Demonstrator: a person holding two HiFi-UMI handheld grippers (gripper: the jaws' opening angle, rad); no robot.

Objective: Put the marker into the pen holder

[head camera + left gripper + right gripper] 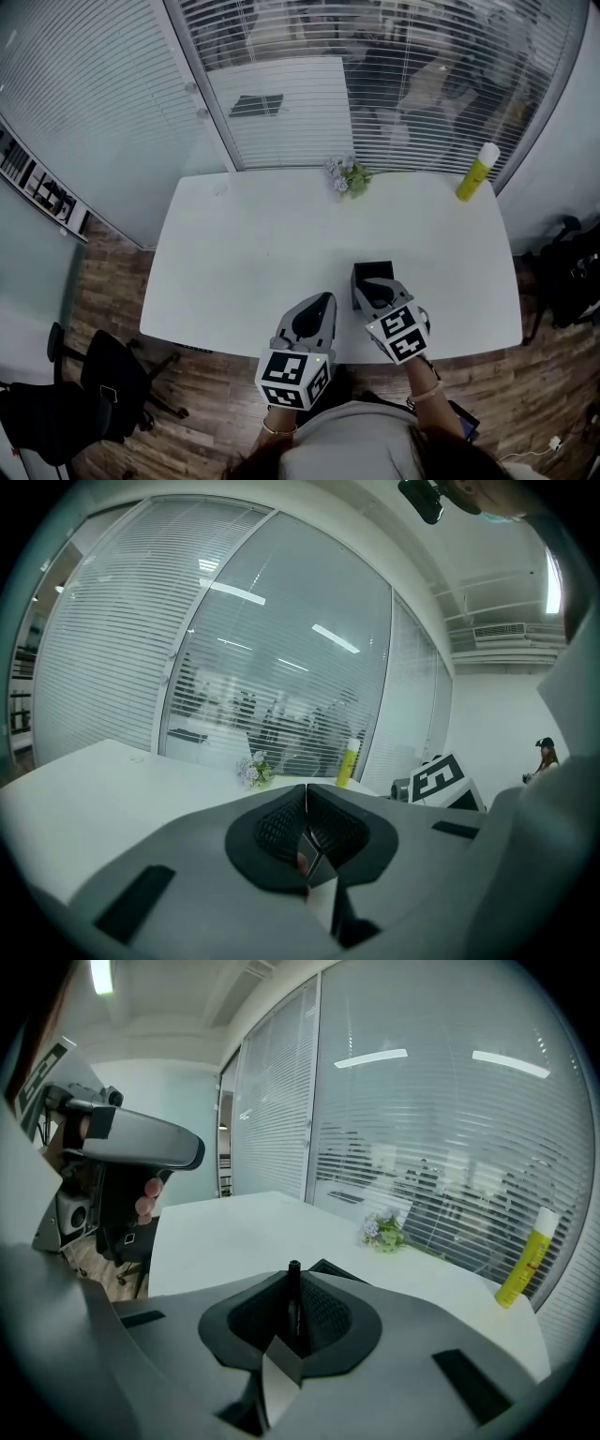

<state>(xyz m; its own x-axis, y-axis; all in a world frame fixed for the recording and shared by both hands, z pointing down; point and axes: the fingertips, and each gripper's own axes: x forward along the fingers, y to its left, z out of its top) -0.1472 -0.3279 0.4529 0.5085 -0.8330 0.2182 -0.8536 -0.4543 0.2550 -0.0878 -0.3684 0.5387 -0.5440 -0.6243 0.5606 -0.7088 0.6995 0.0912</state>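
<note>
My right gripper (380,298) clamps slim black marker (293,1302) at black square pen holder (373,274), lower centre; next, likely lower in, release; my left gripper (317,307) closed, empty

1. The desk (244,253) is plain white; the floor (216,403) below it is brown wood in planks.
2. The pen holder (374,269) is black; the marker (293,1302) is black too.
3. The left gripper (325,300) and right gripper (373,287) are grey, with black meshed lining at the jaws; their cubes (292,377) bear black-and-white square patterns.
4. The bottle (476,172) is yellow with a white cap; the flowers (345,176) are pale lilac with green leaves.
5. The blinds (375,84) are white horizontal slats; the chair (103,384) is black.
</note>
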